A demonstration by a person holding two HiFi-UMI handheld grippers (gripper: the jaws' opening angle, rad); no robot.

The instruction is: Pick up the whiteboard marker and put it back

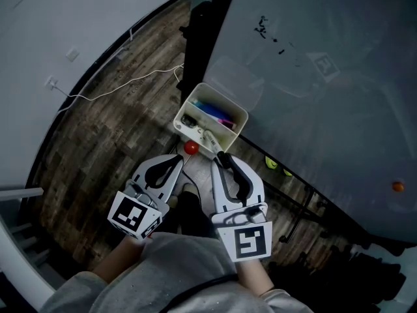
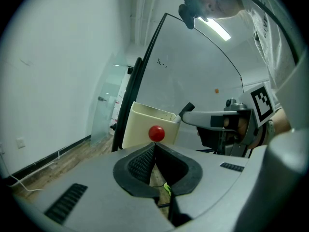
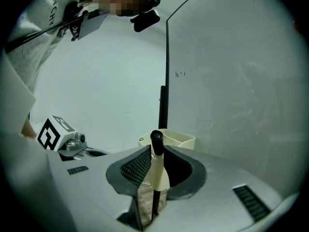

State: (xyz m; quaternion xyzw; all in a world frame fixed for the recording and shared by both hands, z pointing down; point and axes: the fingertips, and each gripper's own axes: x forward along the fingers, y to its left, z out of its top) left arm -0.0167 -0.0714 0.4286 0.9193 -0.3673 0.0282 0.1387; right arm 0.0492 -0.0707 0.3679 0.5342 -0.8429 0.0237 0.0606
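My right gripper (image 1: 222,157) is shut on the whiteboard marker (image 3: 157,170), which has a cream body and a black cap (image 3: 156,140) that sticks out past the fingertips. The marker's capped end (image 1: 223,155) points at the cream bin (image 1: 215,96), which hangs on the whiteboard (image 1: 326,109) and holds several markers. The left gripper (image 1: 180,156) is beside it with its jaws together. A small red ball (image 1: 190,147) sits just past the left tips, against the bin's near wall (image 2: 140,124). I cannot tell whether the tips pinch it.
A white cable (image 1: 130,83) runs over the wooden floor by the wall. An orange magnet (image 1: 397,186) sticks to the board at right, and black marks (image 1: 262,26) at its top. The board's dark stand (image 1: 300,204) and two yellow-green things (image 1: 270,163) lie below its lower edge.
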